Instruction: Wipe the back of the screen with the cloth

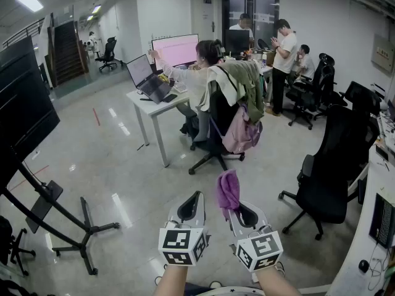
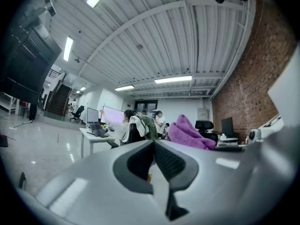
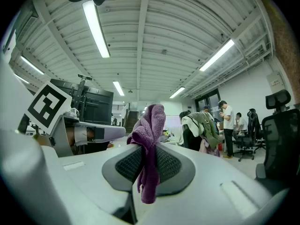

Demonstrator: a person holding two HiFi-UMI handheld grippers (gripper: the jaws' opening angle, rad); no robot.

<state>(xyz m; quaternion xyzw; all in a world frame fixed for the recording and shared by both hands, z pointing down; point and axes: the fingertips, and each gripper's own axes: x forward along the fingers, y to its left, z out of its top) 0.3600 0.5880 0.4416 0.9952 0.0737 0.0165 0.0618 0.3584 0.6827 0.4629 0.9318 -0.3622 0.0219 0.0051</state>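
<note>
Right tool (image 1: 238, 210) clamps purple cloth (image 1: 228, 190); left tool (image 1: 197, 197) closed, empty; screen (image 1: 21, 106) far left across open floor (image 1: 123, 171)

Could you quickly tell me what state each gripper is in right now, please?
Left gripper: closed, holding nothing.
Right gripper: closed on the purple cloth.

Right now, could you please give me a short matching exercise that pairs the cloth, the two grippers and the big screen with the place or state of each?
Things:
1. purple cloth
2. left gripper
3. right gripper
4. dark screen

Place or state:
A. shut, nothing between the jaws
B. far left in the head view, away from both grippers
C. pinched between two jaws, bunched above them
D. shut on the cloth

Pairs: 1-C, 2-A, 3-D, 4-B
</note>
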